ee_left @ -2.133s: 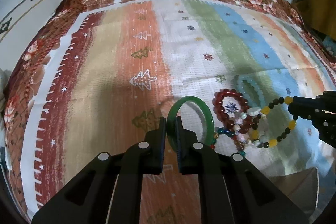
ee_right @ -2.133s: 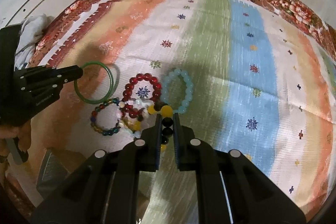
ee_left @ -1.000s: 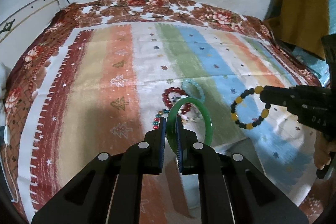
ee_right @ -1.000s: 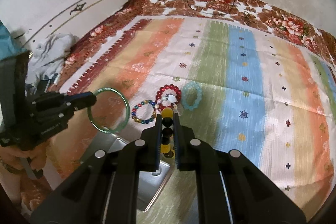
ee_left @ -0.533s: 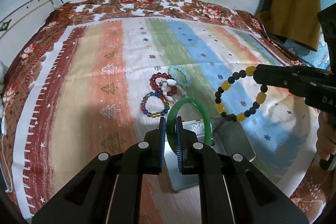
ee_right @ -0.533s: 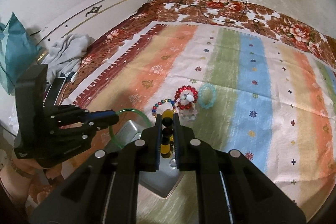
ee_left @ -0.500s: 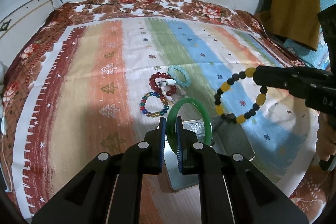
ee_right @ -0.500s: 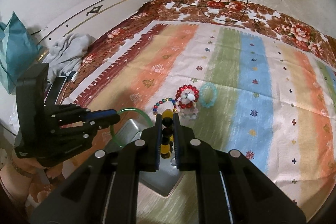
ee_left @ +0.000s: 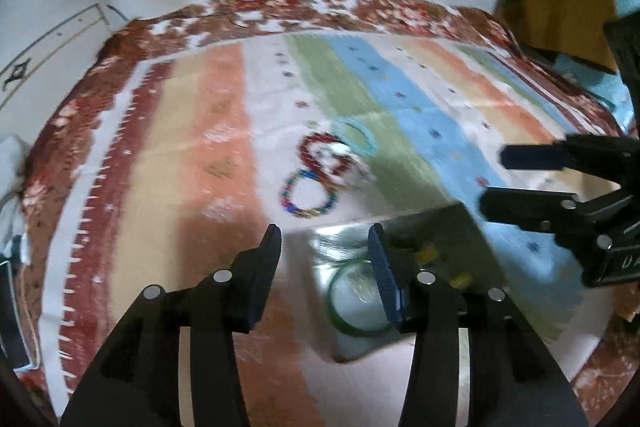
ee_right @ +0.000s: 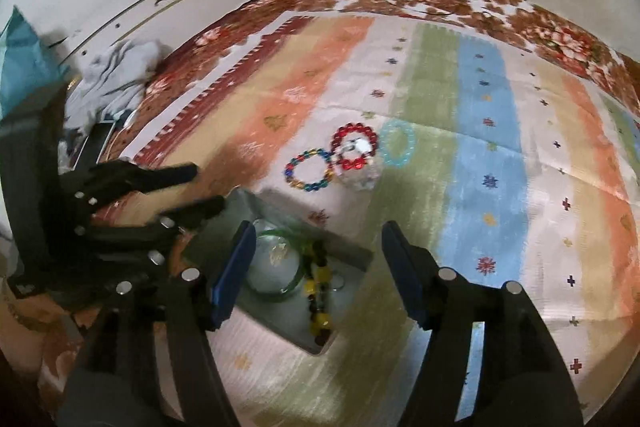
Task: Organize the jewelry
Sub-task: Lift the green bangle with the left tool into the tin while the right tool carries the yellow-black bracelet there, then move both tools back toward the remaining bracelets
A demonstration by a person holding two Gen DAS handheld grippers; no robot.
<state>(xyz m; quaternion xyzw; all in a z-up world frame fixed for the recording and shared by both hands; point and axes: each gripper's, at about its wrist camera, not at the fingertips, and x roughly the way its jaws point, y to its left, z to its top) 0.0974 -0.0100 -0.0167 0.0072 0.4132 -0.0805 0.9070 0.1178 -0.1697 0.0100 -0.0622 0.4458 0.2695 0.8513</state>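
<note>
Both bracelets have dropped: the green bangle (ee_right: 276, 267) and black-and-yellow bead bracelet (ee_right: 318, 287) now lie in the metal tray (ee_right: 348, 255). Left hand-held gripper (ee_left: 324, 241) and right hand-held gripper (ee_right: 316, 239) gape empty. Four bracelets (ee_right: 350, 157) remain on the bedspread (ee_right: 492, 163) beyond the tray.

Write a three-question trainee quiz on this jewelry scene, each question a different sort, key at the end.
1. True or false: the green bangle lies inside the metal tray.
2. Which piece shares the tray with it? A) red bead bracelet B) yellow and black bead bracelet C) pale blue bracelet
3. Fill in: the jaws of the left gripper and the right gripper are both ____.

Key
1. True
2. B; the red, pale blue and multicolor bracelet lie on the striped cloth, beyond the tray.
3. open, holding nothing
</note>
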